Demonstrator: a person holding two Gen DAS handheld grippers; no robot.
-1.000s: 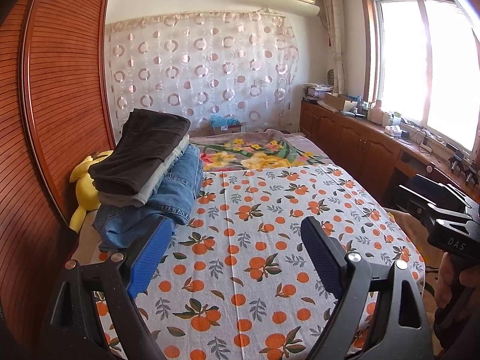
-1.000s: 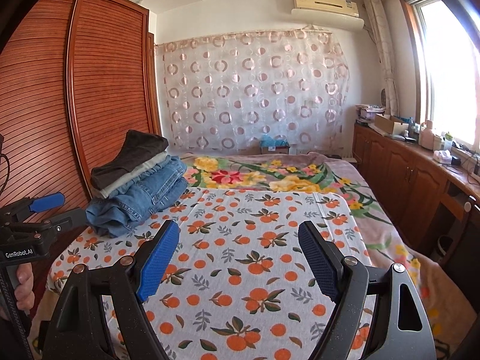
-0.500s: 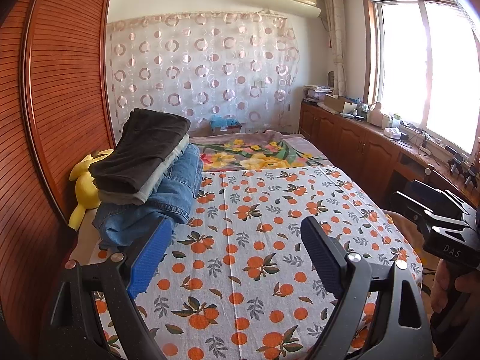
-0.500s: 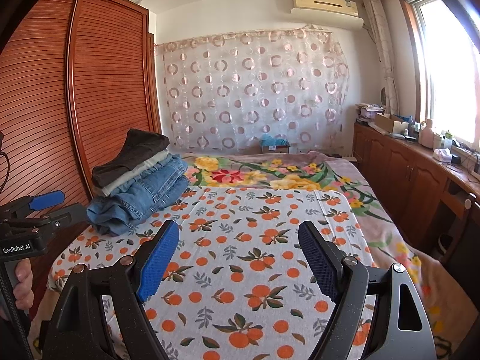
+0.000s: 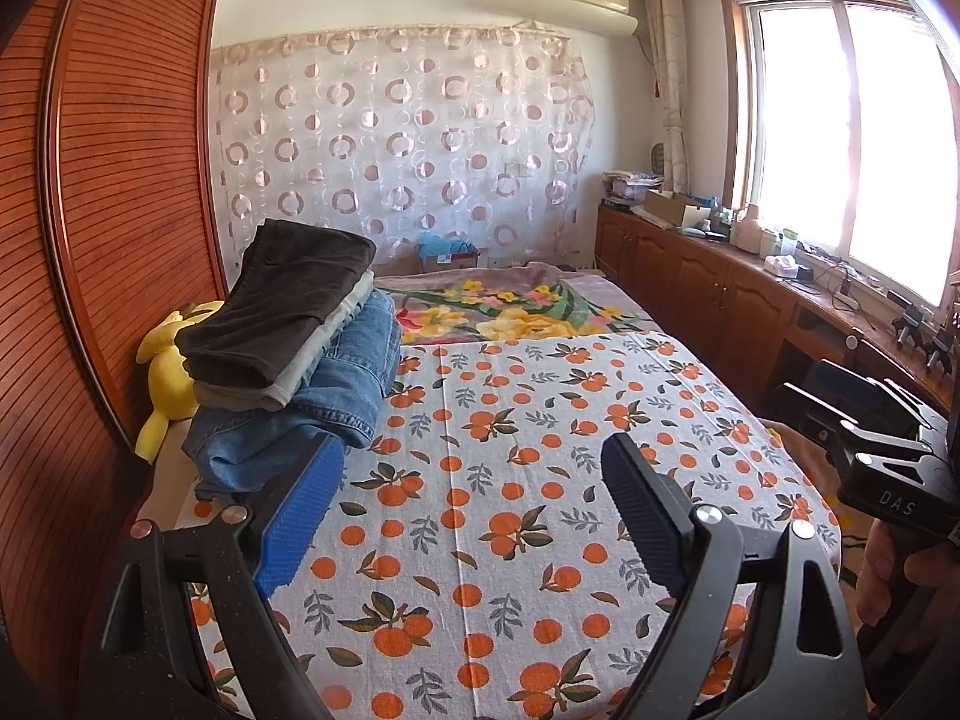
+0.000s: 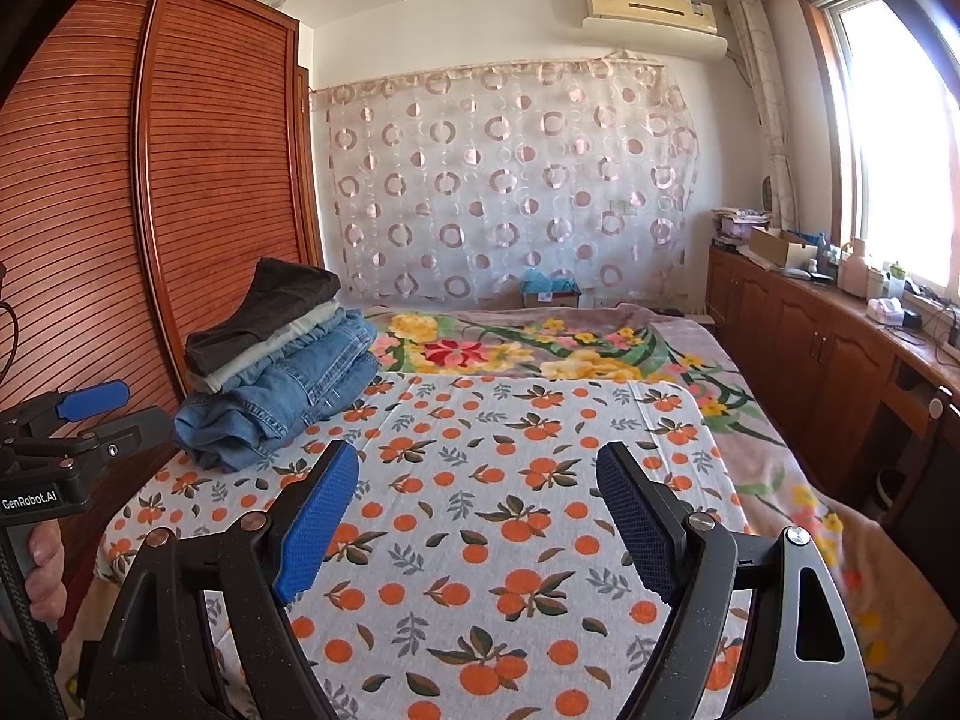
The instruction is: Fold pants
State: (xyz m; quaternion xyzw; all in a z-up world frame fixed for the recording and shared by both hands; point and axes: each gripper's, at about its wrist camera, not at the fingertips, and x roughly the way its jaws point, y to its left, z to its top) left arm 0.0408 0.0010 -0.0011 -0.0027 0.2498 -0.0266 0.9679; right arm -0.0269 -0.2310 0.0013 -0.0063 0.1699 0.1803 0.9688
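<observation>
Left gripper and right gripper gape wide, empty, above the orange-print sheet

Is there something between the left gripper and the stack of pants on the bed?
Nothing visible. The left gripper is open and empty, and only bare orange-print sheet lies between it and the stack of pants. The yellow plush toy sits behind the stack, by the wardrobe.

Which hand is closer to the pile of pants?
Probably left. The pile of pants sits just past the left gripper and its blue fingers; the right gripper views it farther off. Both are open and empty.
</observation>
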